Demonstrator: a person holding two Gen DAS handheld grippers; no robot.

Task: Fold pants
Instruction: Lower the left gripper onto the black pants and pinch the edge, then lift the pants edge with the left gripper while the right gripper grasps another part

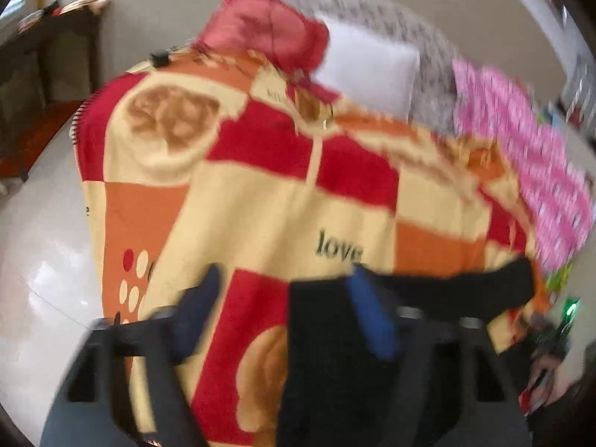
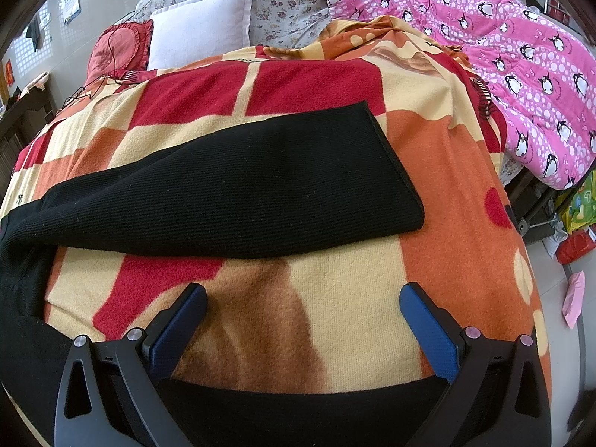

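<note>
On the patterned blanket (image 1: 260, 201), the left wrist view shows the left gripper (image 1: 287, 313) part-open, black pants (image 1: 335, 354) between its fingers; grip unclear. In the right wrist view, the right gripper (image 2: 301, 320) gapes empty below the leg, so cloth may slip mid-fold.

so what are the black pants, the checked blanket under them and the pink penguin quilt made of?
Black pants: looks like a ribbed knit, matte; fine parallel ridges run across the leg. Checked blanket: probably fleece or plush; short fuzzy nap, soft blurred colour edges. Pink penguin quilt: seems a printed woven cover over padding; smooth face, puffy stitched sections. Fibre type can't be told.
</note>
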